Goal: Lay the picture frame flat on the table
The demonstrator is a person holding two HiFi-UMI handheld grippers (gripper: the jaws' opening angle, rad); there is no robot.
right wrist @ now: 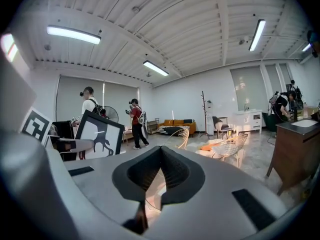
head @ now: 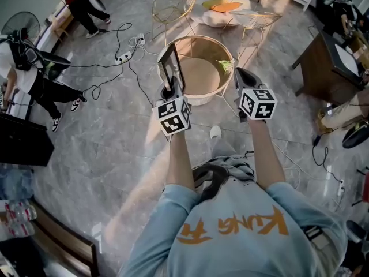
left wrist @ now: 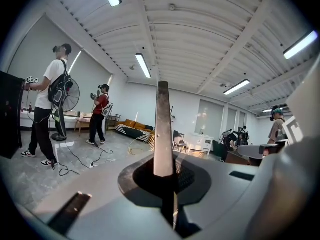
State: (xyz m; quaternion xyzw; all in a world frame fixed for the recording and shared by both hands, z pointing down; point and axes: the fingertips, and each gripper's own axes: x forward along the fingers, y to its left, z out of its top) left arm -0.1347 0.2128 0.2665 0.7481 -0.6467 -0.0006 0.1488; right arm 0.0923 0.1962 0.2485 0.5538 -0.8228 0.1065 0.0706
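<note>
A black picture frame (head: 171, 65) with a white print of a dark horse stands upright in my left gripper (head: 170, 86), which is shut on its lower edge. It hangs over the left rim of the round glass-topped table (head: 216, 41). In the left gripper view the frame (left wrist: 163, 129) shows edge-on, rising from between the closed jaws of the left gripper (left wrist: 165, 176). My right gripper (head: 238, 73) hovers at the table's right side, shut and empty. From the right gripper (right wrist: 160, 150) view, the frame's (right wrist: 98, 134) face appears at the left.
A small green thing (head: 226, 65) lies on the table top. Two wire chairs (head: 173, 2) (head: 256, 19) stand beyond it. Cables and a power strip (head: 124, 55) trail on the floor at the left, near two people. A brown desk (head: 326, 62) is at the right.
</note>
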